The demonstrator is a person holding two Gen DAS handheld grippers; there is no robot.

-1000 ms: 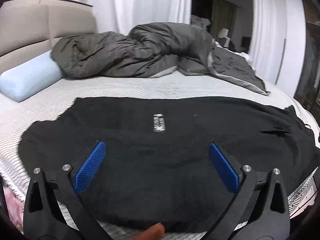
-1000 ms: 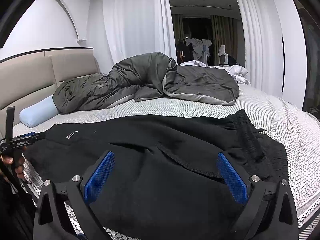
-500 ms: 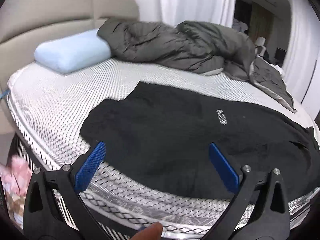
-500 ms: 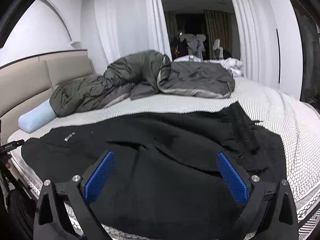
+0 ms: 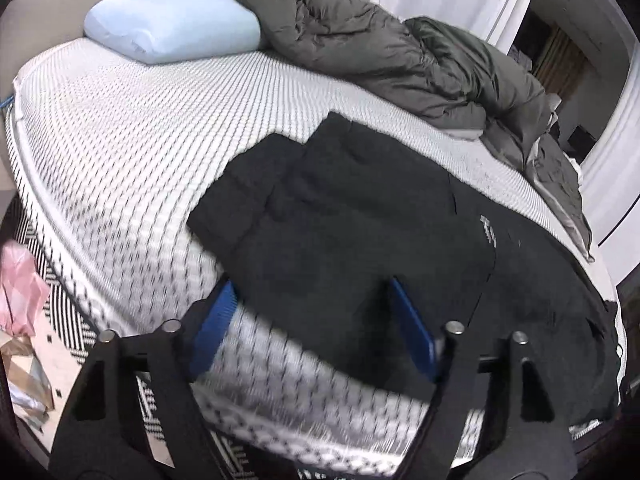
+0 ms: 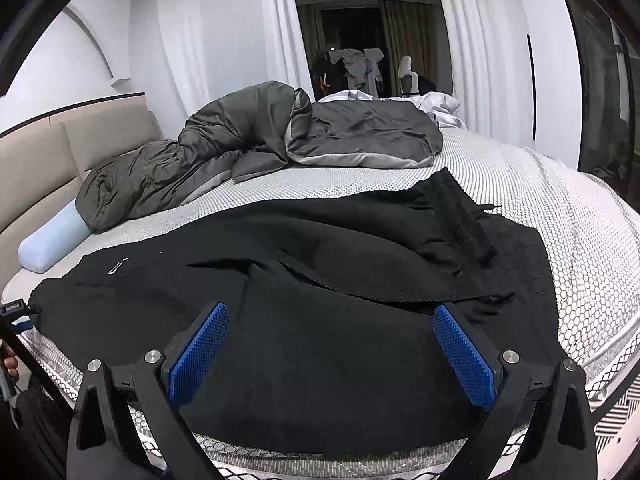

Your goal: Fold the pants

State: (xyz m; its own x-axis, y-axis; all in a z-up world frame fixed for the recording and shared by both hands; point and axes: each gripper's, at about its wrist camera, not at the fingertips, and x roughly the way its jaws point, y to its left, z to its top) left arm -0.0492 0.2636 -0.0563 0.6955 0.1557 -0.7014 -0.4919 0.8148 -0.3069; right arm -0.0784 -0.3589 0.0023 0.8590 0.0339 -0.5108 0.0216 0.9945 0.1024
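Black pants (image 5: 360, 240) lie spread across the near side of the white mattress (image 5: 132, 128), leg ends at the left, waistband at the right (image 6: 460, 216). A small white label (image 5: 488, 232) shows on one leg. My left gripper (image 5: 312, 328) is open and empty, hovering over the mattress edge at the leg ends, its right pad over the black cloth. My right gripper (image 6: 332, 348) is open and empty, low over the upper part of the pants (image 6: 320, 288) near the bed's front edge. The left gripper also shows at the far left of the right wrist view (image 6: 16, 312).
A grey duvet (image 6: 260, 136) is bunched along the far side of the bed, with a light blue pillow (image 5: 172, 32) by the beige headboard (image 6: 60, 152). A pink bag (image 5: 20, 284) and a patterned rug lie on the floor at left.
My left gripper has swung left and pulled back to the leg ends at the mattress edge, with its jaws somewhat narrower. My right gripper has barely moved.
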